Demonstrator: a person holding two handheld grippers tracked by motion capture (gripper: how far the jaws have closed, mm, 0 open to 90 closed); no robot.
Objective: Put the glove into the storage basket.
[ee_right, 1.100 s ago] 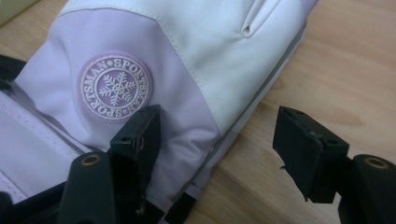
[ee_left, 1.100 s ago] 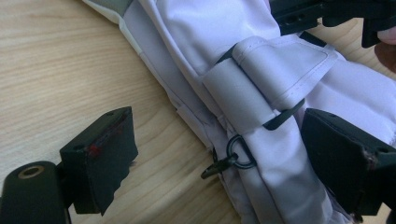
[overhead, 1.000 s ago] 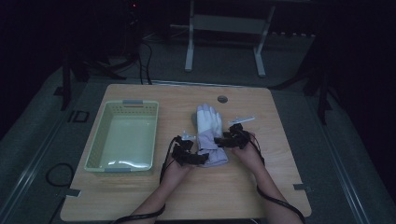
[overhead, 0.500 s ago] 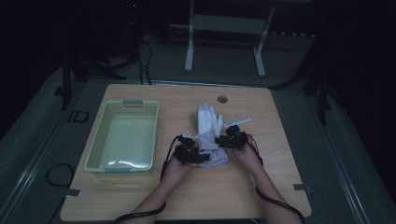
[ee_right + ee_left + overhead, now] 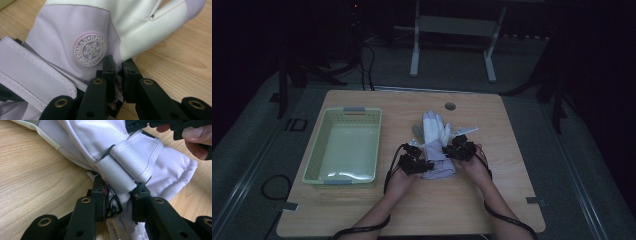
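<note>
Both claws are closing in on the glove (image 5: 435, 145) lying mid-bench. The left claw (image 5: 117, 202), which a second ago was standing wide beside the cuff, is clamping down on the cuff's strap, and its jaws are now pinching the rolled strap between them. The right claw (image 5: 117, 75), earlier set more open at the glove's right side, is nipping the glove's edge just beside the round snowflake badge (image 5: 91, 48). In the high view the right claw (image 5: 460, 149) is sitting a little nearer the near edge of the bench (image 5: 512, 200) than before, tighter against the glove.
</note>
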